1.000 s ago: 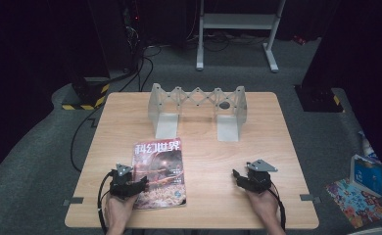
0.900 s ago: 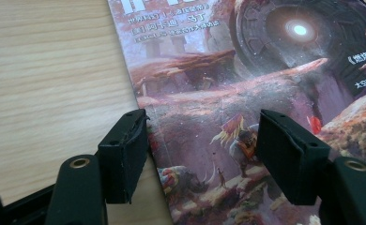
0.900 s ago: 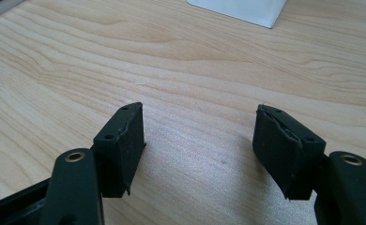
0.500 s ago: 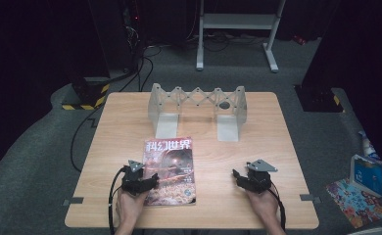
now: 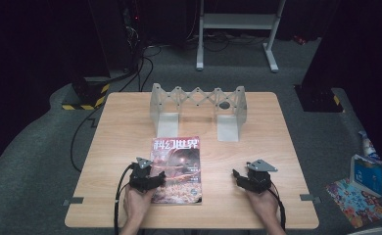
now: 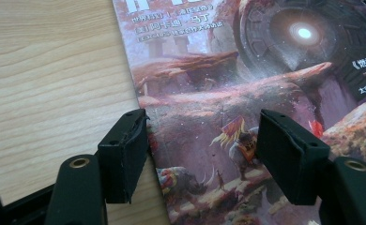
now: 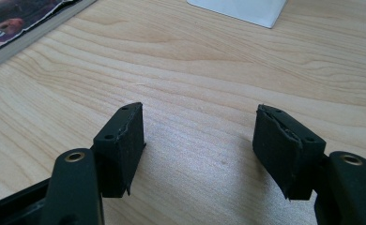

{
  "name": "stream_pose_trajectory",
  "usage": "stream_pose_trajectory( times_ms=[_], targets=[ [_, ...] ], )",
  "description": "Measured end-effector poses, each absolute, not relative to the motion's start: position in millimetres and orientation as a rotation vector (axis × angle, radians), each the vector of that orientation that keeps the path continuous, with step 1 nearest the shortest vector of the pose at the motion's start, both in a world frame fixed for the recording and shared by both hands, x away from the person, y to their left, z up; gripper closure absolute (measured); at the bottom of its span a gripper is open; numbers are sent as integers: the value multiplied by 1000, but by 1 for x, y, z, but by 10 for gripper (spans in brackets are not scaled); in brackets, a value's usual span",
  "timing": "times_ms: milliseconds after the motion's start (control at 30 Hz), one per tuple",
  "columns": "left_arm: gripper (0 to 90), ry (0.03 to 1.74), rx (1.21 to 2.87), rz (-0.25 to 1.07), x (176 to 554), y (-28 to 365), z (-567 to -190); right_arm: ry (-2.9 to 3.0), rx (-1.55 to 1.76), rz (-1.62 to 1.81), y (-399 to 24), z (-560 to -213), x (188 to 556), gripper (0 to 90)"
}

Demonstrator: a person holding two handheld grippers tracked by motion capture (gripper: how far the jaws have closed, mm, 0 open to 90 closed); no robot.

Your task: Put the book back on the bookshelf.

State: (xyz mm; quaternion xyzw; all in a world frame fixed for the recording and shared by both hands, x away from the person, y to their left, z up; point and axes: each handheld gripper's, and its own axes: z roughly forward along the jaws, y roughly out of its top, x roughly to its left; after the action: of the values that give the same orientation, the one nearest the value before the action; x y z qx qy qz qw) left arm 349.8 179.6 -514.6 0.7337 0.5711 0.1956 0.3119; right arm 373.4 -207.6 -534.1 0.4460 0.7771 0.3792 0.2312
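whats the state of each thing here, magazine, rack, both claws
magazine: closed, lying flat, cover up, on the table
expanding rack: stretched open, standing upright, nothing in it
left claw: open, jaws straddling the magazine's left edge, not gripping
right claw: open, over bare wood, holding nothing

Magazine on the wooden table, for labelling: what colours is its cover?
Reddish-purple fantasy artwork, white title; clearest in left gripper view.

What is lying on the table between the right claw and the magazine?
Nothing: bare wooden table separates the right claw from the magazine, as the high view shows.
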Motion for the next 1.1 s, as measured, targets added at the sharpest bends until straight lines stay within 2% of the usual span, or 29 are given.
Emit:
stream_pose_trajectory(
  times_ms=[633, 1100],
  targets=[
    [333, 1489, 1913, 502, 355, 160, -517, 2136, 1227, 1042, -208, -534, 373, 340],
    [330, 1426, 1954, 476, 356, 140, -517, 2137, 1226, 1042, -208, -534, 373, 341]
  ],
)
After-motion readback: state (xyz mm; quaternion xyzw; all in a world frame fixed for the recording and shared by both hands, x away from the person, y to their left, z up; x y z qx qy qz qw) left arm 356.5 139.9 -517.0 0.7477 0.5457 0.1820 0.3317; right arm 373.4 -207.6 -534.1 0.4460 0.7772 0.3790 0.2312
